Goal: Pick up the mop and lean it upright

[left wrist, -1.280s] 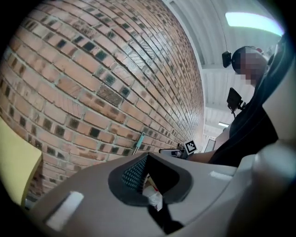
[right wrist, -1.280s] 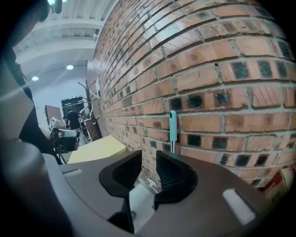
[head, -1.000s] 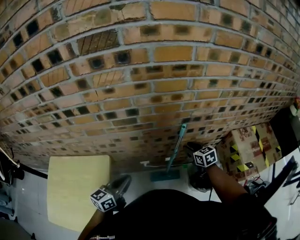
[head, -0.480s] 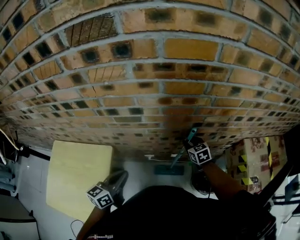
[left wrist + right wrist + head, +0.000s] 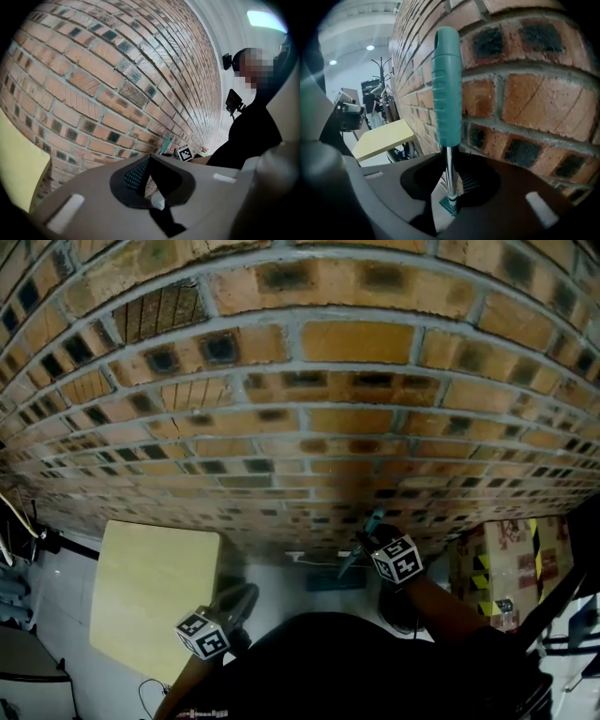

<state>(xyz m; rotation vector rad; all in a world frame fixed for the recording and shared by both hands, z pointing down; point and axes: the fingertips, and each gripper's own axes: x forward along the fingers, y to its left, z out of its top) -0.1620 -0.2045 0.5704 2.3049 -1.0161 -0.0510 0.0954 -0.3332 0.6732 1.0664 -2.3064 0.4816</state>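
Note:
The mop stands nearly upright against the brick wall (image 5: pixel 309 399). Its teal grip (image 5: pixel 373 520) touches the bricks, and its teal head (image 5: pixel 336 579) is on the floor below. In the right gripper view the teal grip (image 5: pixel 446 84) rises straight ahead against the wall. The thin metal shaft (image 5: pixel 450 176) runs down between the jaws. My right gripper (image 5: pixel 452 190) is closing around the shaft, with a gap still showing on its right side. My left gripper (image 5: pixel 246 596) hangs low at the left, away from the mop, with its tips (image 5: pixel 149 161) together and nothing in them.
A pale yellow tabletop (image 5: pixel 155 601) stands at the left against the wall. A cardboard box with yellow and black tape (image 5: pixel 502 559) sits at the right. A dark round object (image 5: pixel 403 615) lies on the white floor under my right arm.
The mop has swung from a slant to nearly upright against the bricks. My right gripper moved left toward the wall with it. The head view has come closer to the wall.

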